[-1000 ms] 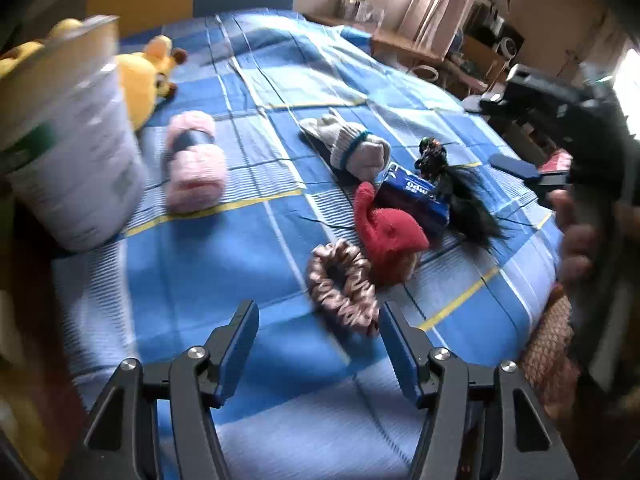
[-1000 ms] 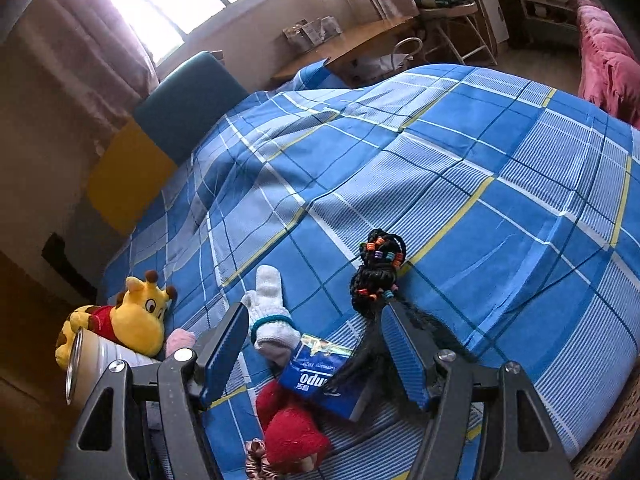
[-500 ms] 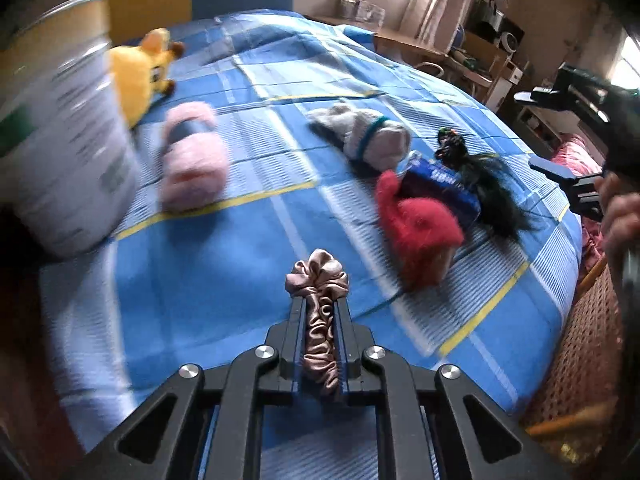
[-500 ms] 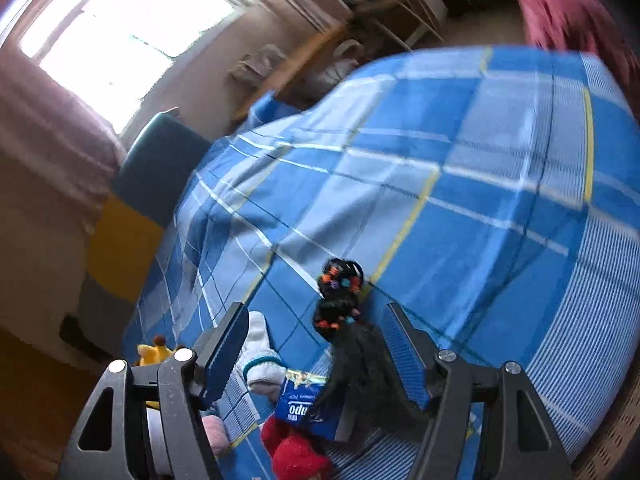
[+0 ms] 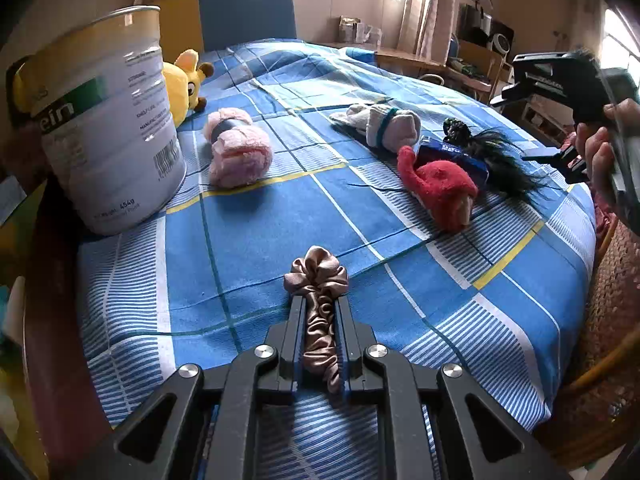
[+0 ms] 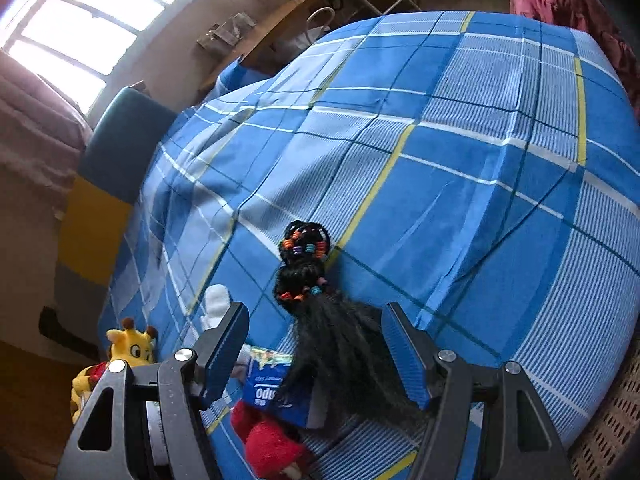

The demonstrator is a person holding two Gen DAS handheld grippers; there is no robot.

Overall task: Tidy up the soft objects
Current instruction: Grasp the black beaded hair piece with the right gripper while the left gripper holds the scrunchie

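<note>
My left gripper point(image 5: 319, 308) is shut on a pinkish-brown satin scrunchie point(image 5: 318, 280) and holds it just over the blue plaid bedspread point(image 5: 248, 236). On the bed lie a pink fluffy roll point(image 5: 236, 152), white socks point(image 5: 384, 124), a red knitted hat point(image 5: 444, 188), a blue packet point(image 5: 452, 152) and a black hairpiece with coloured beads point(image 6: 316, 300). My right gripper point(image 6: 316, 348) is open and empty above the hairpiece, with the hair between its fingers. The red hat point(image 6: 272, 448) and blue packet point(image 6: 272, 384) show below it.
A tall white tin point(image 5: 108, 120) stands at the bed's left edge. A yellow giraffe plush point(image 5: 180, 88) lies behind it, also in the right wrist view point(image 6: 120, 356). A wicker surface point(image 5: 608, 320) borders the bed on the right. A blue and yellow headboard point(image 6: 108, 184) stands behind.
My left gripper closed on the scrunchie and now holds it; its view turned towards the tin. My right gripper stayed open and tilted down over the hairpiece.
</note>
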